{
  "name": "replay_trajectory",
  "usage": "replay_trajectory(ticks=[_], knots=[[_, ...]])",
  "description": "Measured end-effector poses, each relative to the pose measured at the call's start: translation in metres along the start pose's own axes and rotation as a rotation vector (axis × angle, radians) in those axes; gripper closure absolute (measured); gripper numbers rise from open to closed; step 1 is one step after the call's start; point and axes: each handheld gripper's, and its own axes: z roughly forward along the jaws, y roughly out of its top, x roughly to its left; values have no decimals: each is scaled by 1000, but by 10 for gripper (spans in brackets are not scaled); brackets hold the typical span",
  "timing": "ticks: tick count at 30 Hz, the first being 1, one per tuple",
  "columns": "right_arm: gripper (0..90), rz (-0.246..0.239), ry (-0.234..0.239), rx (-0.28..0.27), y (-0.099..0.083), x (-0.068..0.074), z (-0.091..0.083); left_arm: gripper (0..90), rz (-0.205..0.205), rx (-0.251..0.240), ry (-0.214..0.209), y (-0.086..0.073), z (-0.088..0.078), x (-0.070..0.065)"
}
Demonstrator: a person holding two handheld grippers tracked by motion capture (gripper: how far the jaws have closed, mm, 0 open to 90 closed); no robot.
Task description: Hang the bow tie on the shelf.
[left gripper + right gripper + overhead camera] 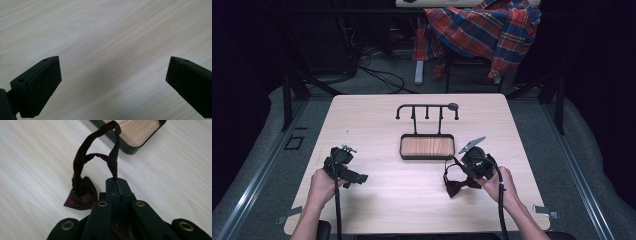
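Observation:
A dark red bow tie (458, 185) lies on the light wooden table (377, 195) near the front right; its strap loops up. My right gripper (460, 168) is shut on the bow tie's strap (113, 157); the bow (82, 195) hangs just left of the closed jaws in the right gripper view. My left gripper (361, 178) is held low over the table at the front left, jaws wide apart with nothing between them; its two black pads (43, 86) frame bare wood in the left gripper view. A black stand (427, 110) with hooks rises from a wood-lined tray base (427, 146) at the table's middle.
Behind the table a plaid shirt (484, 27) drapes over a chair. Cables (382, 75) lie on the floor beyond the far edge. Bare tabletop lies between the two grippers and to the left of the stand.

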Motion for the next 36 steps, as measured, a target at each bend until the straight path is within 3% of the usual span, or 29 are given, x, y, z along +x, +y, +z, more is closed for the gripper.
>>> replay_trajectory(ticks=[3, 7, 15, 21, 36], knots=[[897, 8, -21, -22, 2, -6, -6, 2, 24, -46, 65, 1, -4, -2], [897, 10, -35, -35, 3, -10, -9, 3, 11, -28, 100, 0, -4, 0], [897, 3, -64, -49, 13, -15, -12, 3, 16, 9, 92, 1, -1, 0], [897, -26, -85, -66, 25, -16, -18, 3, 17, 18, 86, 1, 0, -1], [897, -41, -111, -119, 46, -23, -30, 4, 31, 30, 68, 2, 2, -3]])
